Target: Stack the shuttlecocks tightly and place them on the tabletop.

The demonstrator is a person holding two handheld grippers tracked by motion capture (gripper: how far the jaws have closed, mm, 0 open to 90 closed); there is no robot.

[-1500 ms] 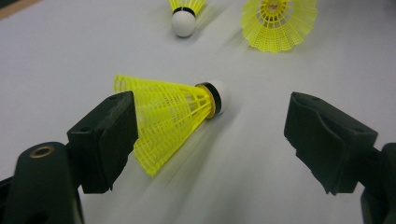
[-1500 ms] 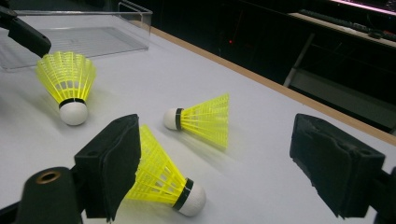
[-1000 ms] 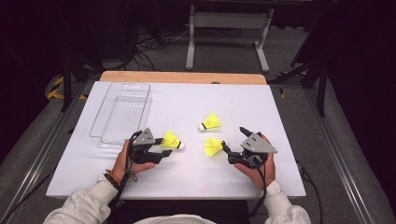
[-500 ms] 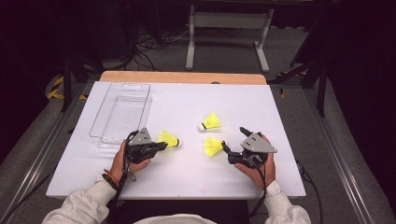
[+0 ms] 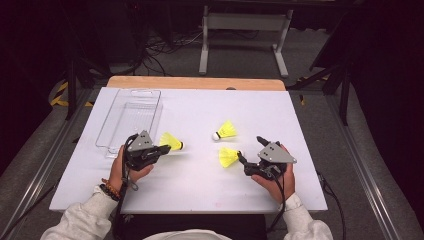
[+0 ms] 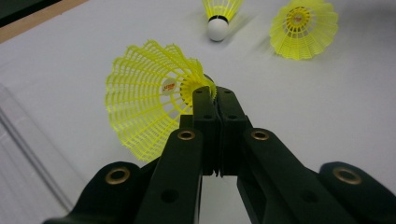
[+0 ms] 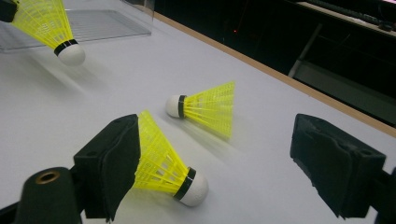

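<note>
Yellow mesh skirt of one shuttlecock [image 6: 149,105] is pinched in the closed fingers of the left gripper [image 5: 162,148], apparently just off the table [image 5: 300,120], cork pointing right; the clear tray [image 5: 131,120] lies just behind-left. The right gripper [image 5: 242,159] stands wide, its fingers straddling a second shuttlecock [image 7: 163,165].

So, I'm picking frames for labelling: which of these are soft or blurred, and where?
High view: even light, dark surroundings, shuttlecocks small. Left gripper view: held shuttlecock sharp, the far ones soft. Right gripper view: nearest shuttlecock crisp, the raised shuttlecock at top left slightly smeared.
</note>
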